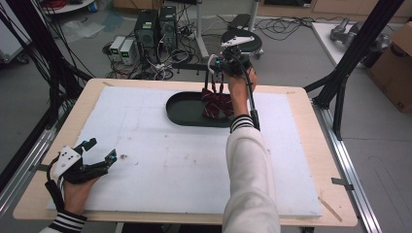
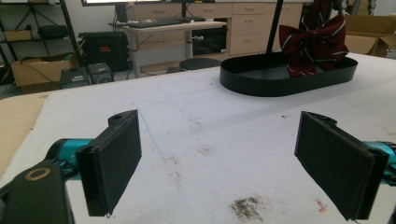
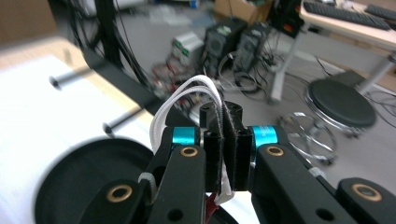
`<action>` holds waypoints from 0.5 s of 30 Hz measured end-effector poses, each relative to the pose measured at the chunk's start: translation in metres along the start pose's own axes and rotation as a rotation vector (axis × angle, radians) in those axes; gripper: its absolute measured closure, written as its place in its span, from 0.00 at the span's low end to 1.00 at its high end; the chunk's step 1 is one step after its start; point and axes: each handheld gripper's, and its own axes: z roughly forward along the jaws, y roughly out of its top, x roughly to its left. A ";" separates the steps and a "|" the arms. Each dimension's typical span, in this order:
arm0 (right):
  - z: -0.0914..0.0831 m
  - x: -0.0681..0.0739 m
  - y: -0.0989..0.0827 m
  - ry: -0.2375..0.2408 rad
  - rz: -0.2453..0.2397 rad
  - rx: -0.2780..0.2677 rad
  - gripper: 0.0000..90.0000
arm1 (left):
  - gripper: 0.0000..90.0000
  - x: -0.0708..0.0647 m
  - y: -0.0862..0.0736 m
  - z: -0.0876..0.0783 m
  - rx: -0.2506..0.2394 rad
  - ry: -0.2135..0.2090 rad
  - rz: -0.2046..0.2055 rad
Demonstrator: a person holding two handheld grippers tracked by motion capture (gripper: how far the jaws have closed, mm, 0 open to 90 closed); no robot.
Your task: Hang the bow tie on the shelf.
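White mat (image 1: pixel 160 160) (stained); left gripper (image 1: pixel 99 154) agape, right gripper (image 3: pixel 229 154) clamped on bow tie's cord (image 3: pixel 180 100)

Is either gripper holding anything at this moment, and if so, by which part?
The right gripper is shut on the white elastic band of the striped bow tie, which hangs into the black tray. The left gripper is open, holding nothing.

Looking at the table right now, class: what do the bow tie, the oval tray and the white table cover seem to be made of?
Bow tie: woven fabric, dark red with pale stripes; it folds softly, and a white elastic-looking strap loops from it.
Oval tray: probably plastic or painted metal; thin black wall, smooth with a dull sheen.
Table cover: looks like foam board or felt; matte white, scuffed and stained.
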 end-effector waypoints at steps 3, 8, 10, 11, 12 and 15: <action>0.001 0.000 -0.002 -0.012 -0.017 0.024 0.97 | 0.17 0.000 0.000 0.000 0.002 0.000 0.003; 0.003 -0.001 -0.004 -0.042 -0.084 0.100 0.95 | 0.17 0.000 0.000 0.000 0.007 0.004 0.005; 0.003 0.000 -0.005 -0.047 -0.103 0.124 0.93 | 0.17 0.000 0.001 0.001 0.016 0.010 0.003; 0.003 0.001 -0.006 -0.047 -0.110 0.127 0.93 | 0.17 0.000 0.001 0.001 0.016 0.010 0.003; 0.002 0.001 -0.008 -0.047 -0.109 0.129 0.92 | 0.17 0.000 0.001 0.002 0.019 0.008 0.002; 0.002 0.002 -0.009 -0.043 -0.108 0.145 0.88 | 0.17 0.001 0.001 0.001 0.014 0.011 -0.003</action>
